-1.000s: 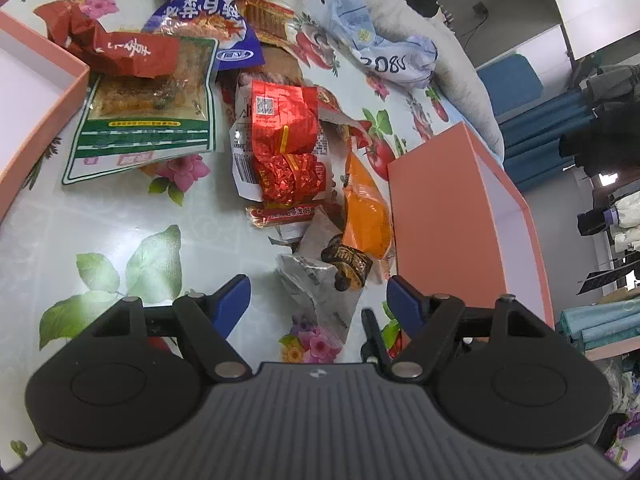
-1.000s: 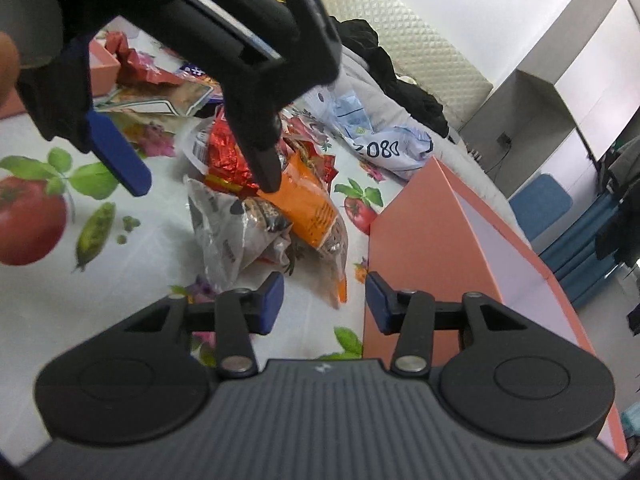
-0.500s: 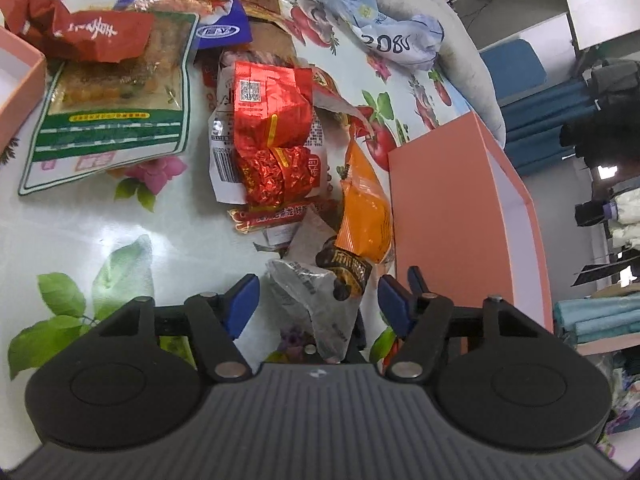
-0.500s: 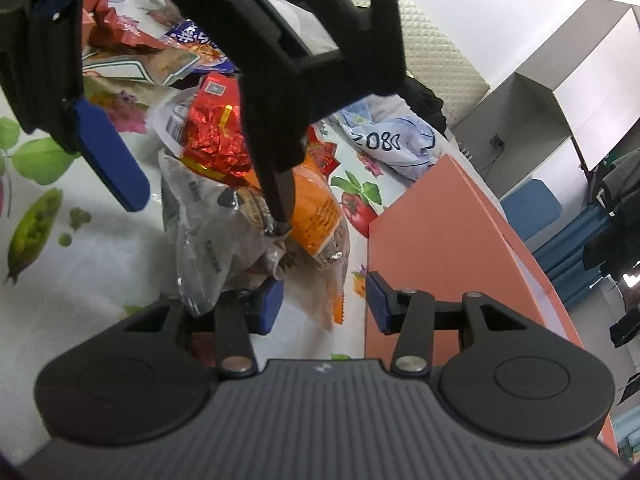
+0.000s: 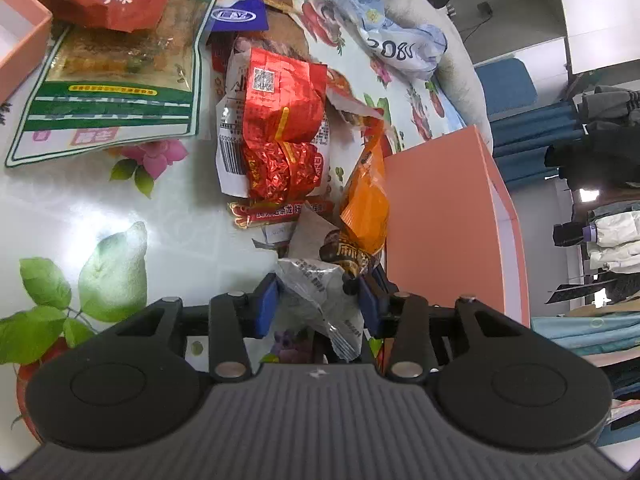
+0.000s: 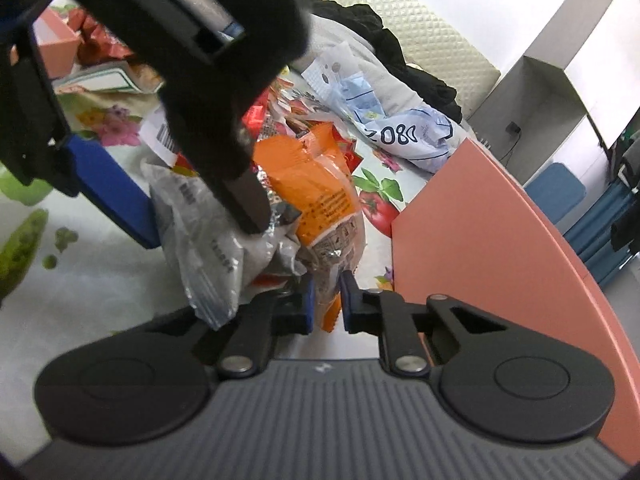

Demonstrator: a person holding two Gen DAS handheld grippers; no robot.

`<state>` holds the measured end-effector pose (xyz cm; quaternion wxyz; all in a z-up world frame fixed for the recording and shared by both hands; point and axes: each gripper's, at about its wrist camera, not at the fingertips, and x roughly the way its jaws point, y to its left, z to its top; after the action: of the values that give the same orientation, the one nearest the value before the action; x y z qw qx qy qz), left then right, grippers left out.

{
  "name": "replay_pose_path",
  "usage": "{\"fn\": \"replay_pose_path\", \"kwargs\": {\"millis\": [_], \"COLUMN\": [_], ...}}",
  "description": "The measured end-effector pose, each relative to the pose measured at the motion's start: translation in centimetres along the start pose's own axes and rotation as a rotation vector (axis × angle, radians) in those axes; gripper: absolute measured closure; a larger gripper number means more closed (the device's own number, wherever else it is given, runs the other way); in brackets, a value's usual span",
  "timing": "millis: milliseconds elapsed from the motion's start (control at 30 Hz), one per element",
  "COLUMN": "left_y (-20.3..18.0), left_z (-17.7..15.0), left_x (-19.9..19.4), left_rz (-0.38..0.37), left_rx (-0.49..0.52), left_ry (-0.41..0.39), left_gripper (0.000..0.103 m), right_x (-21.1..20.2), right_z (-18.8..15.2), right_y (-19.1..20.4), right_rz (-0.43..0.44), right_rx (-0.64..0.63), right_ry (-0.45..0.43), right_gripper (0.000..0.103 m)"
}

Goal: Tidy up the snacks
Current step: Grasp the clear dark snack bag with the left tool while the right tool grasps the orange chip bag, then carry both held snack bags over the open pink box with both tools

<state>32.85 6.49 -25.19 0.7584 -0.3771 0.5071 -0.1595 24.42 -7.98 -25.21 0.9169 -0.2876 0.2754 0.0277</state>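
Two sets of jaws at work, both closing. My left gripper [image 5: 316,306] has the crinkled silver foil snack packet [image 5: 320,292] between its blue pads [image 5: 266,306]; both pads look close against the foil, though I cannot tell how firmly they press. My right gripper [image 6: 326,306] is narrowing on the lower end of the orange plastic snack bag [image 6: 316,196], whose tail sits between the pads; the gap is small and the pads appear to touch the wrapper.

Silver packet and orange bag lie side by side, overlapping, on the glossy white tablecloth printed with flowers and vegetables [image 5: 80,208]. Just right of them stands the tall salmon-pink cardboard box [image 5: 440,224], its wall beside the orange bag.

Beyond: a red foil sachet [image 5: 284,100] atop a white-labelled wrapper, then a large flat green-and-white pouch [image 5: 112,80], a dark red crumpled bag [image 5: 108,0] over its top edge, and a blue-purple packet [image 5: 236,12]. A pale blue plastic bag with dark numerals [image 5: 400,40] lies at the far edge. Another pink box corner [image 5: 20,36] shows far left.
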Motion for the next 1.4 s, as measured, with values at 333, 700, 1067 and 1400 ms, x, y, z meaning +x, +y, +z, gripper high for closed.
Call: {"fn": "replay_pose_path", "kwargs": {"millis": [333, 700, 1067, 1400], "left_y": [0.5, -0.3, -1.0, -0.1], "left_z": [-4.3, -9.6, -13.1, -13.8], "left_x": [-4.1, -8.8, -11.6, -12.2], "left_rz": [0.059, 0.273, 0.452, 0.454], "left_rx": [0.007, 0.107, 0.218, 0.205], "left_ry": [-0.091, -0.216, -0.319, -0.350], "left_gripper": [0.058, 0.058, 0.059, 0.059], "right_x": [-3.8, -10.0, -14.0, -11.0], "right_z": [-0.8, -3.7, -4.3, -3.2], "right_y": [-0.6, -2.3, -2.9, -3.0], "right_rz": [0.099, 0.240, 0.473, 0.495], "right_rx": [0.073, 0.056, 0.178, 0.391], "right_ry": [-0.011, 0.018, 0.016, 0.040], "right_gripper": [0.090, 0.090, 0.025, 0.018]}}
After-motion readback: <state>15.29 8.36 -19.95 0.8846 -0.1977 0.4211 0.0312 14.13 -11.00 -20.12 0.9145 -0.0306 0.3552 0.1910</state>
